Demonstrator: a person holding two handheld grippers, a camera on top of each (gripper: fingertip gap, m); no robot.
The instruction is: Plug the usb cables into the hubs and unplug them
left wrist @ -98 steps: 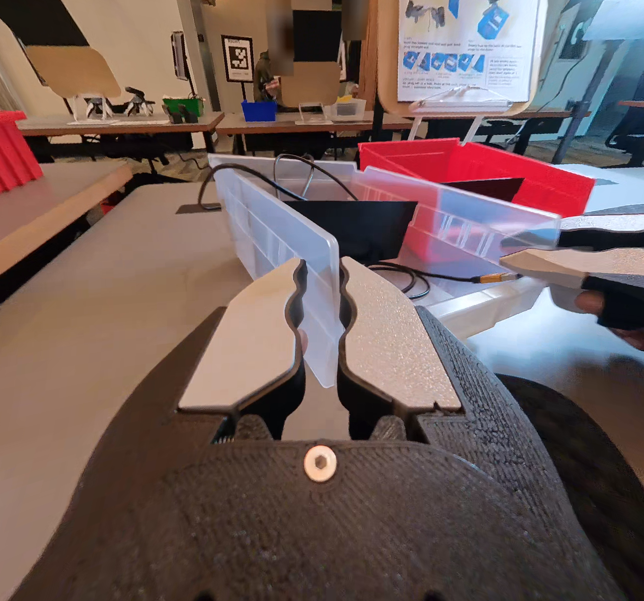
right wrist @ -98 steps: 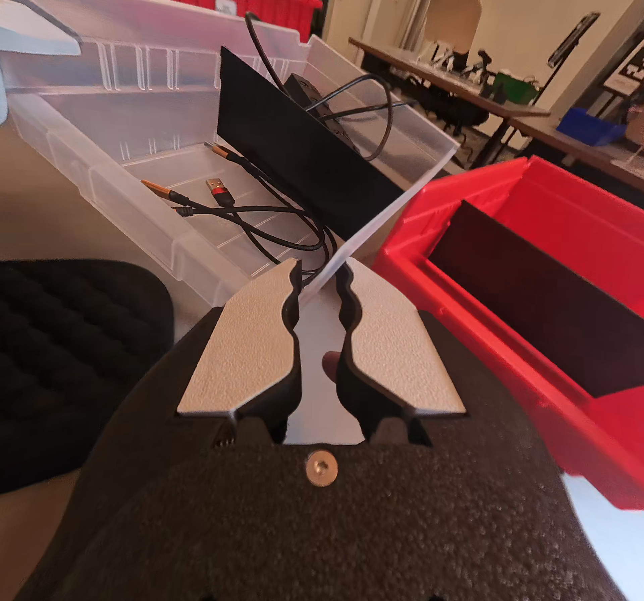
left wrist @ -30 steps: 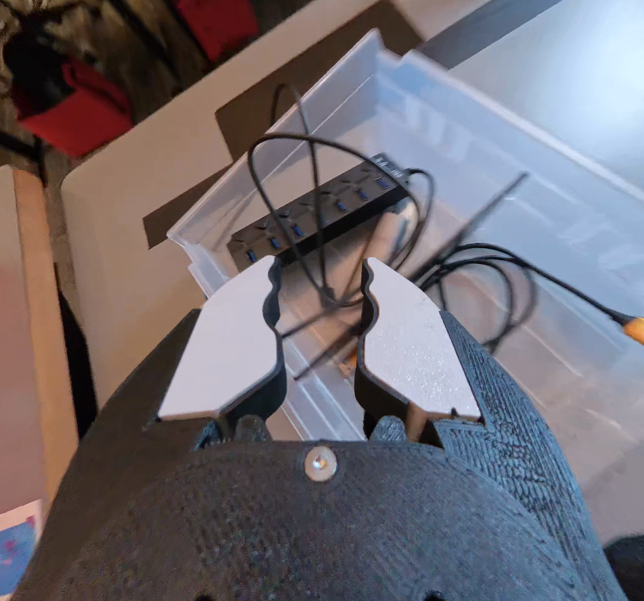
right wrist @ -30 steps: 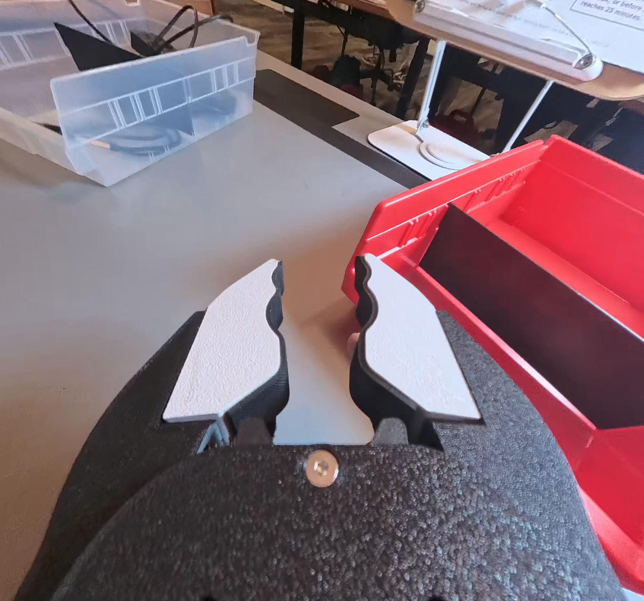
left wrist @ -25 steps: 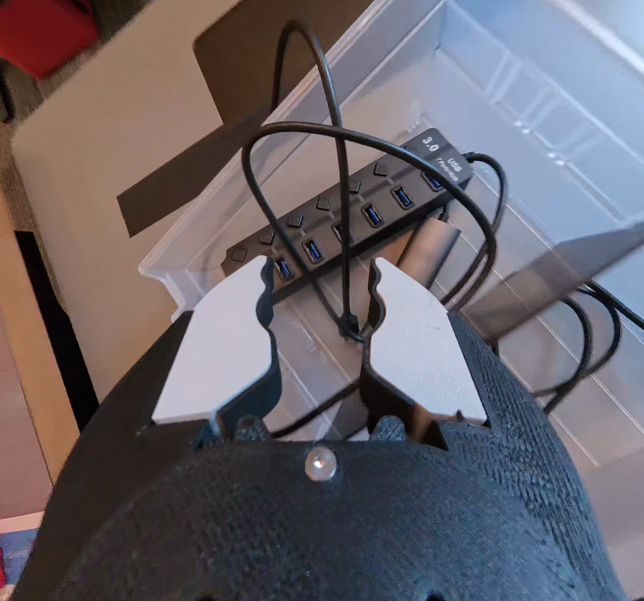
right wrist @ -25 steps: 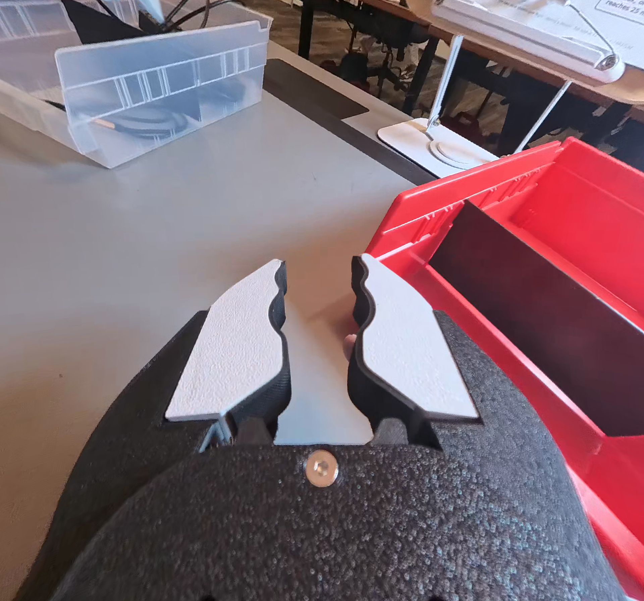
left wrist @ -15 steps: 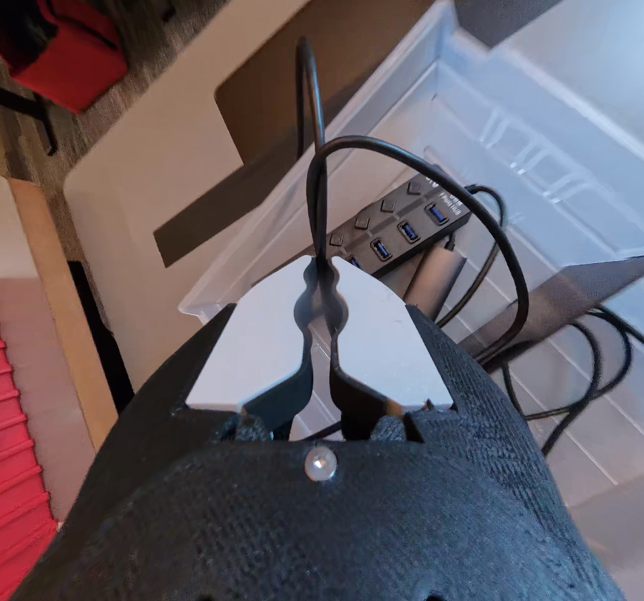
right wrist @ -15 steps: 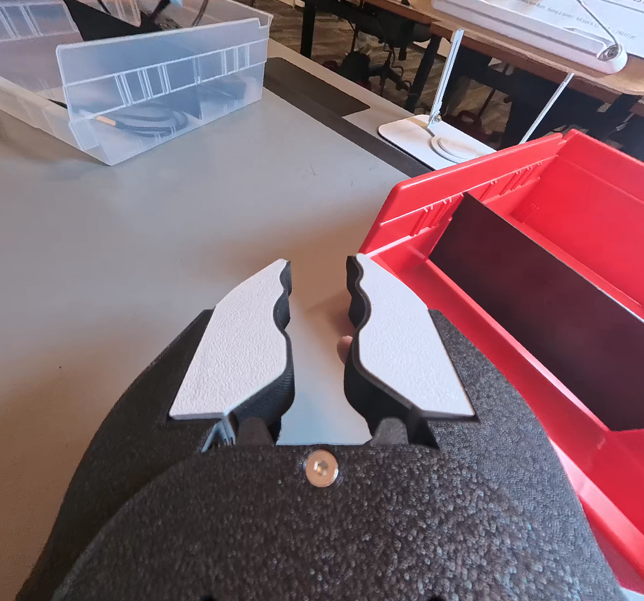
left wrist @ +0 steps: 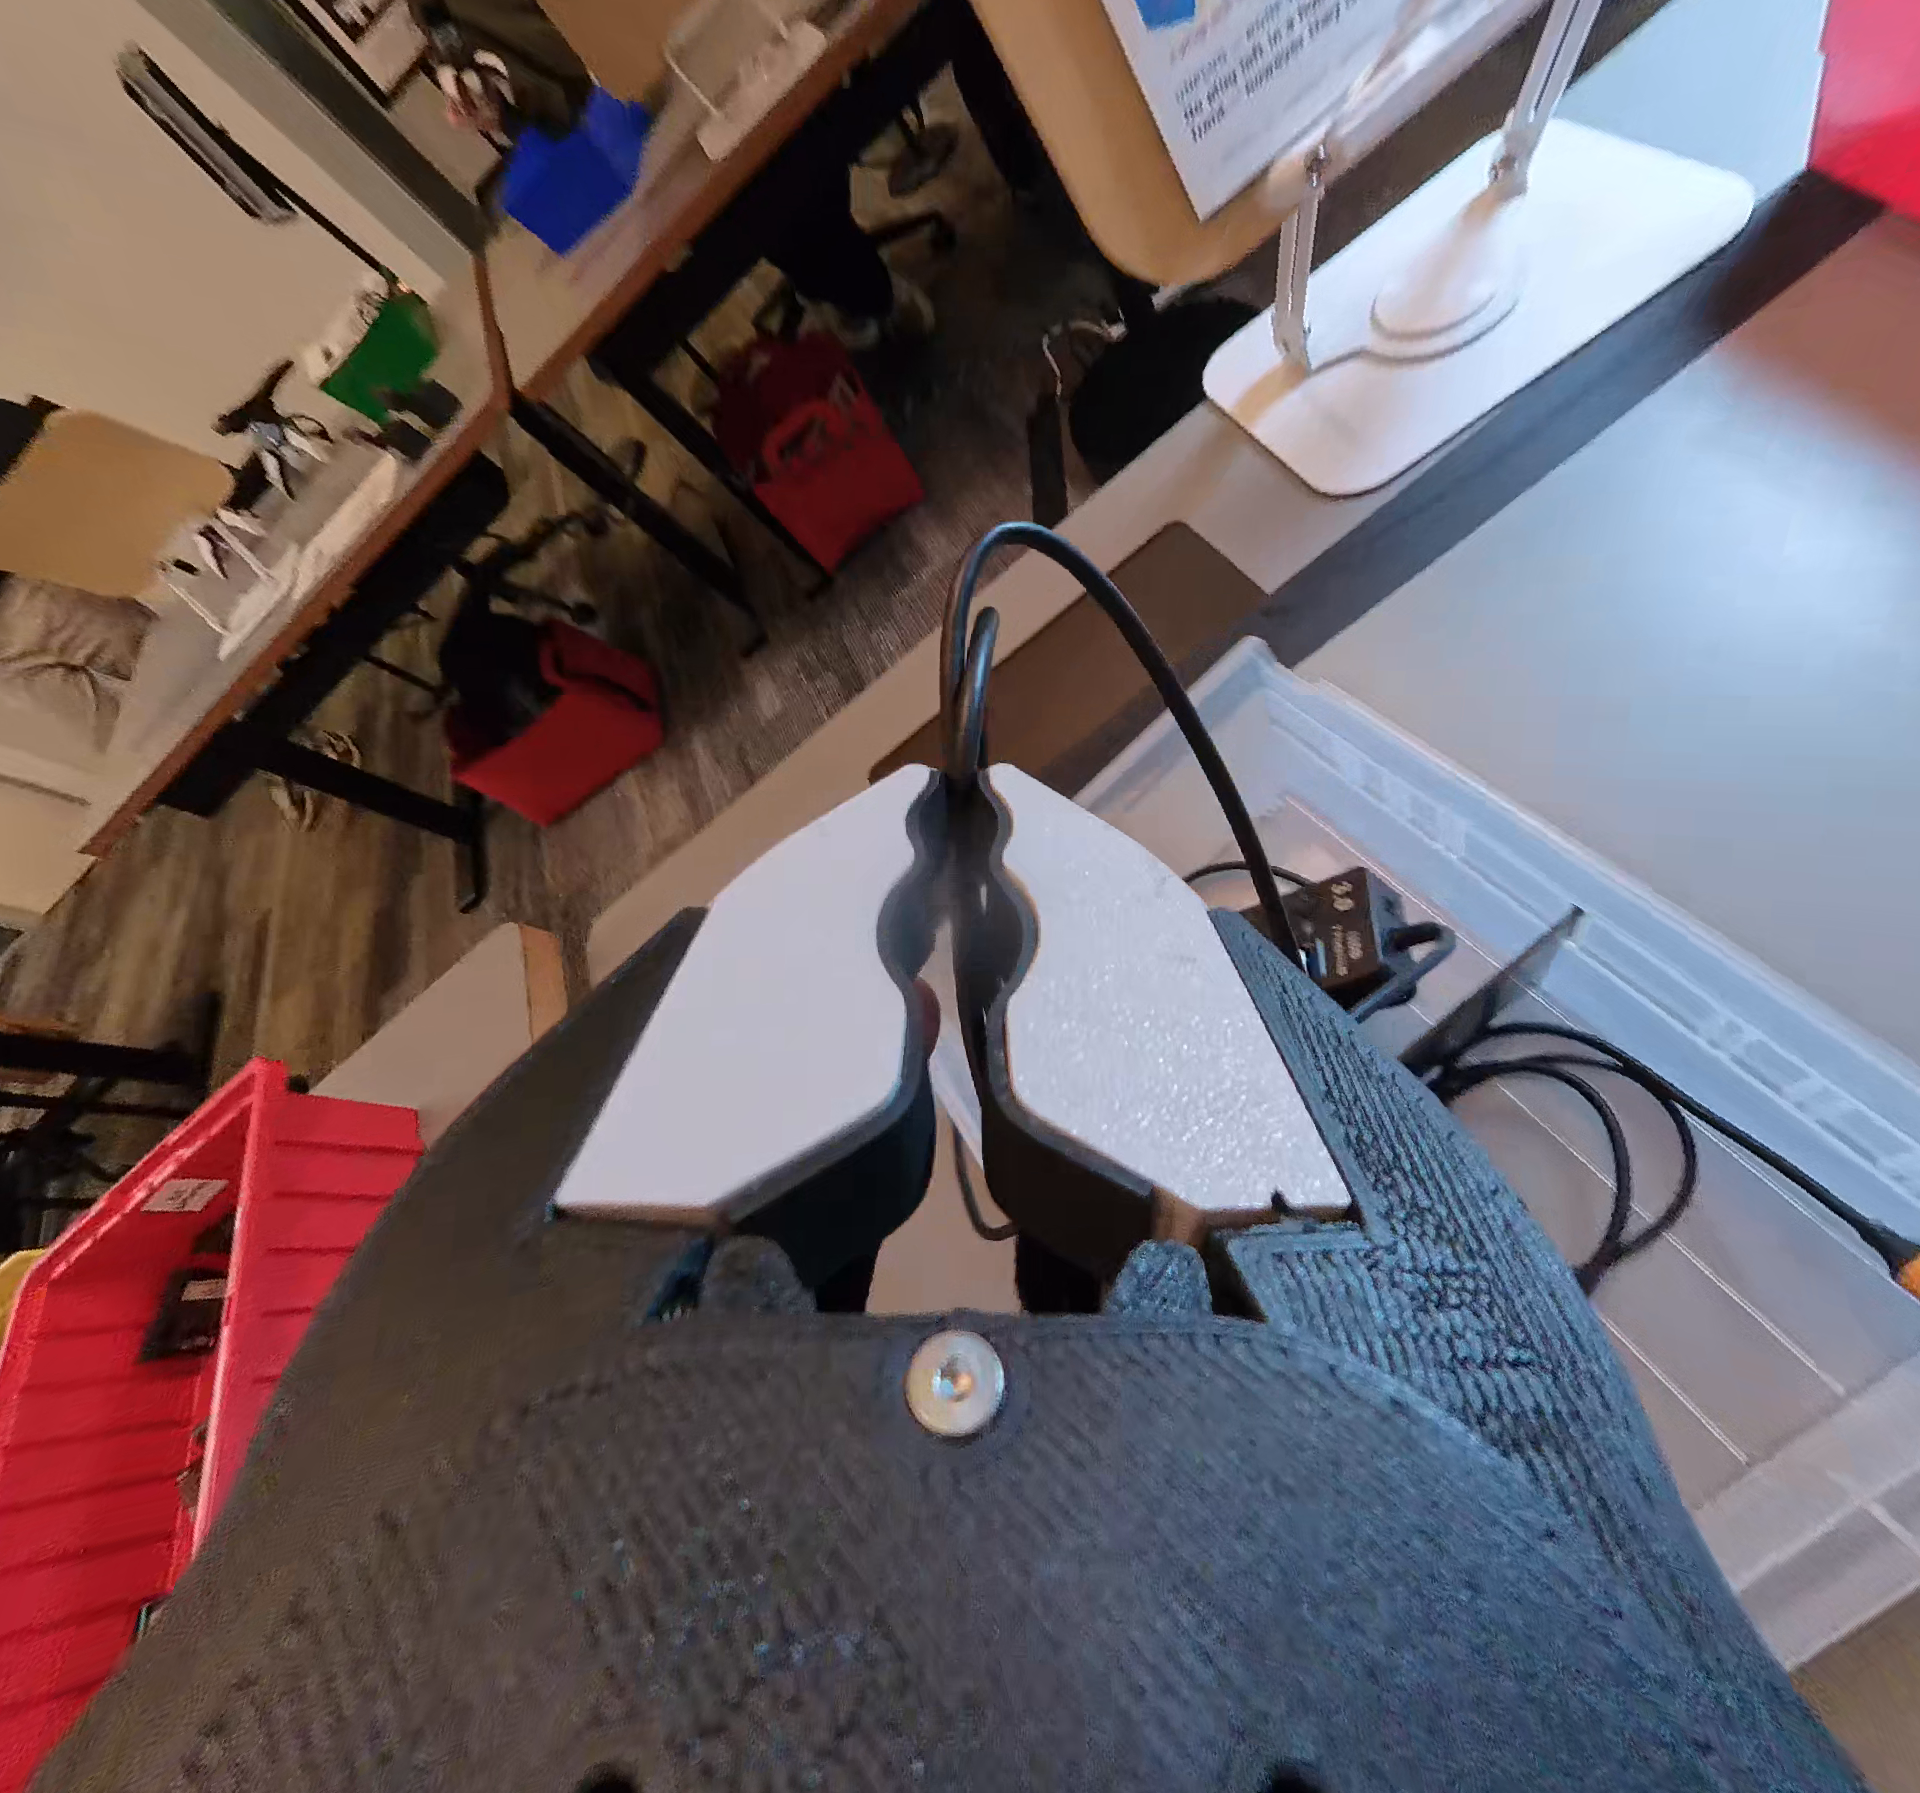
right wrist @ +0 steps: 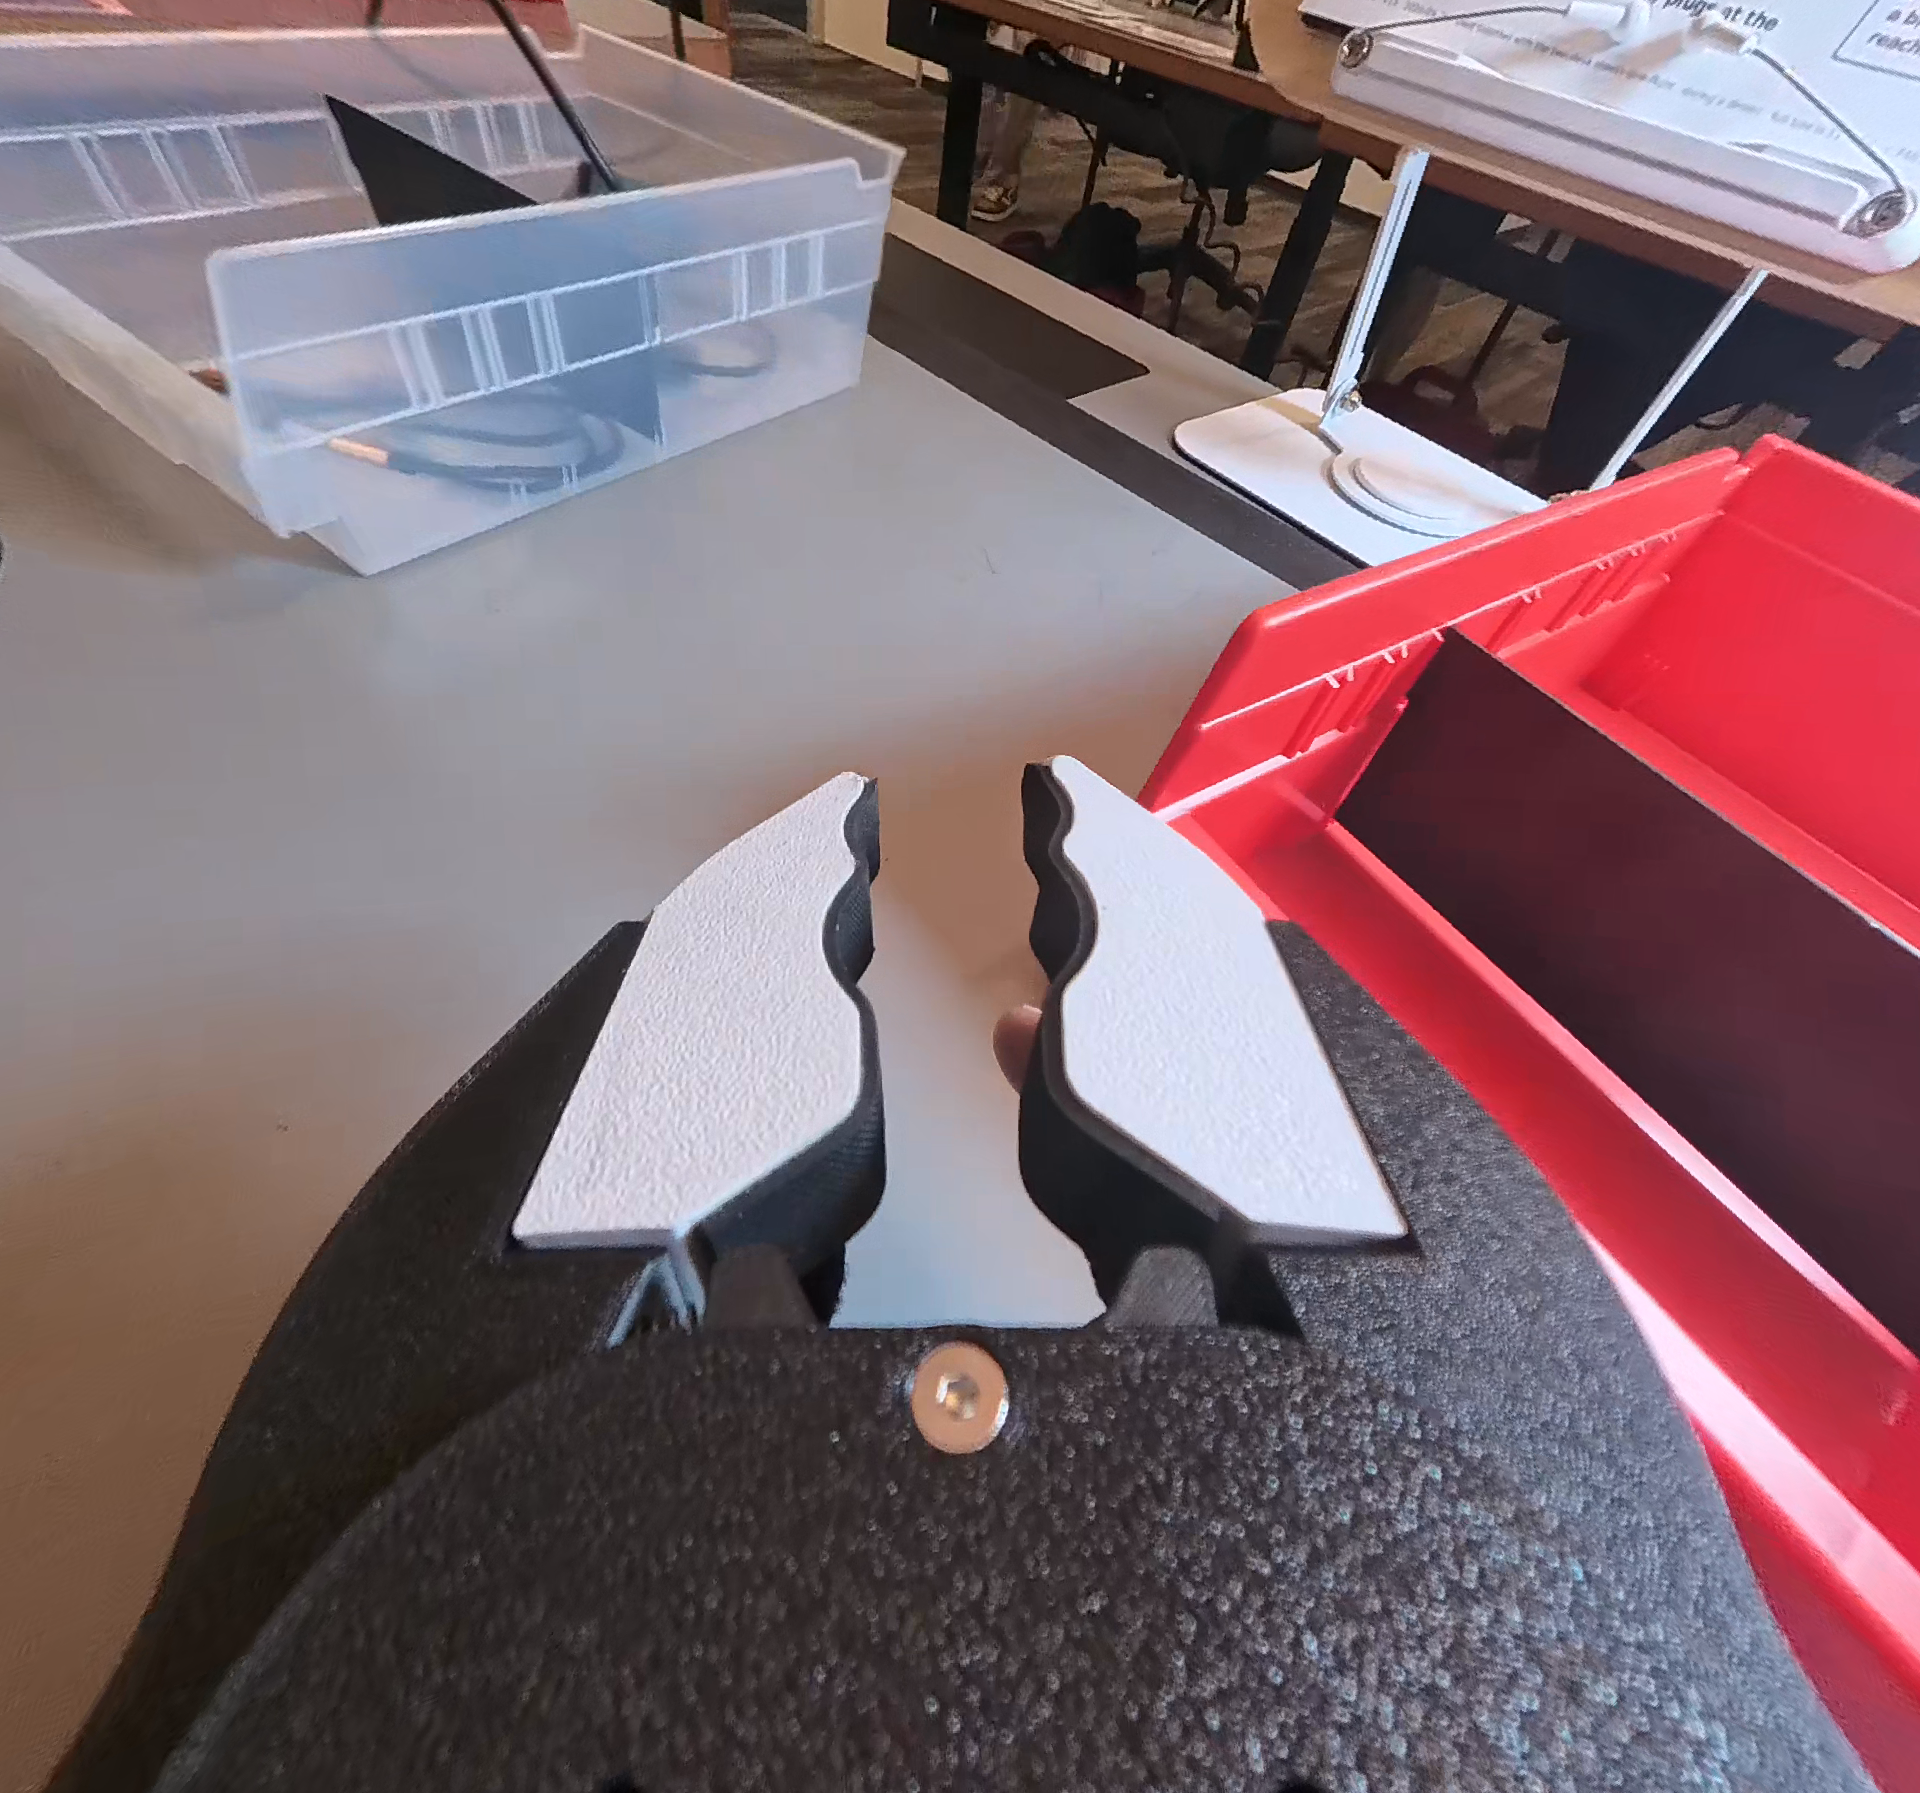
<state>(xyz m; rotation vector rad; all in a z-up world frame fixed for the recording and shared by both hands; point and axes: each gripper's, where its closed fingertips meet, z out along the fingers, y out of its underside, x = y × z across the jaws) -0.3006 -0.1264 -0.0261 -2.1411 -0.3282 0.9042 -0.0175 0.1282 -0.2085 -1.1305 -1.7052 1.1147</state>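
My left gripper is shut on a black usb cable and holds it up above the clear plastic bin. The cable loops over the fingertips and runs down to the black usb hub, which shows partly behind my right finger. More black cables lie coiled in the bin's front part, one with an orange end. My right gripper is open and empty, low over the grey table beside the red bin. In the right wrist view the taut cable rises out of the clear bin.
A black divider splits the clear bin. The red bin also has a black divider. A white stand with an instruction sheet stands at the table's back edge. Another red bin is at the left. Left tips to right tips: about 45 centimeters.
My left gripper closed on the black cable, then lifted it and tilted up, so the hub drops low in view. My right gripper opened slightly and stayed near the red bin.
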